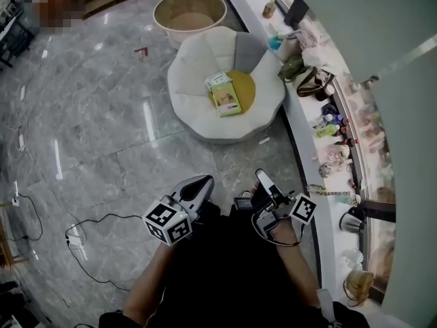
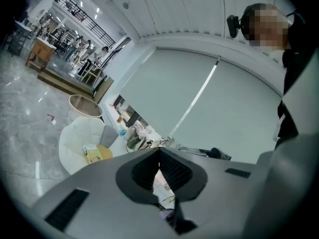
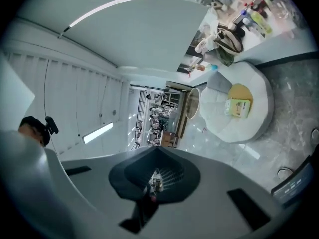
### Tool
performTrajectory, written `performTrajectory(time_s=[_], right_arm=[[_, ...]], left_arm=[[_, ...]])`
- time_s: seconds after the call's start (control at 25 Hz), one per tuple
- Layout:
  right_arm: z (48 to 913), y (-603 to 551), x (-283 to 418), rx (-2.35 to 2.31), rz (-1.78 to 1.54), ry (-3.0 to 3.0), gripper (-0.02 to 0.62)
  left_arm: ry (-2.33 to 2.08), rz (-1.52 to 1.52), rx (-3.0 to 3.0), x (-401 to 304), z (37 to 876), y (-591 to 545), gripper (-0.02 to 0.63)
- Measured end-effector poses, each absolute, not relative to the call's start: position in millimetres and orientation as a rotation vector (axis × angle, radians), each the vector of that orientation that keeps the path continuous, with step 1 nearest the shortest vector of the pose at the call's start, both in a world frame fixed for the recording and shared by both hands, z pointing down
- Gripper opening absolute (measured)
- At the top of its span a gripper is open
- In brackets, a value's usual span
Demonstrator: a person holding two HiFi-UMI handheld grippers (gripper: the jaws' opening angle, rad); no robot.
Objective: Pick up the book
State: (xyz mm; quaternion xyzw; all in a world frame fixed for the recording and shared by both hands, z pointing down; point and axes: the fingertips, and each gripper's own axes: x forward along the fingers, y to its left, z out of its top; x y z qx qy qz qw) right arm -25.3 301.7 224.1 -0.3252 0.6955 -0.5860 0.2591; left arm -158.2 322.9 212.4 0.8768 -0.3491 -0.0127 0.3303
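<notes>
The marble floor [image 1: 102, 128] is being looked down on. It is spreading ahead of both tools, and a black cable [image 1: 89, 224] is lying on it out to the left of the left tool [image 1: 200, 182]. A long white worktop [image 1: 300, 125] is running along the right side, near the right tool [image 1: 262, 177]. It is being crowded with bags and bottles, and a kettle [image 1: 350, 221] is standing on it to the right of that tool. A white petal-shaped chair [image 1: 198, 60] is standing well ahead of both tools, with a round wooden tub [image 1: 190, 9] beyond it. A yellow cushion [image 1: 246, 91] is lying on the chair's seat. Both tools are being held side by side, close to the person's body and slightly apart, and are being pointed towards the chair. The jaws of each are being kept together with nothing between them. The book [image 1: 224, 93], green-covered, is lying flat on the cushion's left edge, well apart from both tools and untouched.
</notes>
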Motion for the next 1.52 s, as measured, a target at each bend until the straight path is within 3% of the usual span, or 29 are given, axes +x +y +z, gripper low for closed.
performTrajectory(time_s=[0.32, 0.64, 1.52], right_arm=[[235, 309, -51, -0.938, -1.604, 1.855, 0.017], [243, 305, -49, -0.971, -1.637, 1.824, 0.017], [260, 154, 17, -0.854, -1.723, 1.696, 0.017]], left_arm=[[-0.932, -0.032, 2.232, -205, 231, 327, 0.014], [-0.911, -0.022, 2.214, -207, 237, 320, 0.014], [-0.955, 0.015, 2.183, -135, 237, 187, 0.014]])
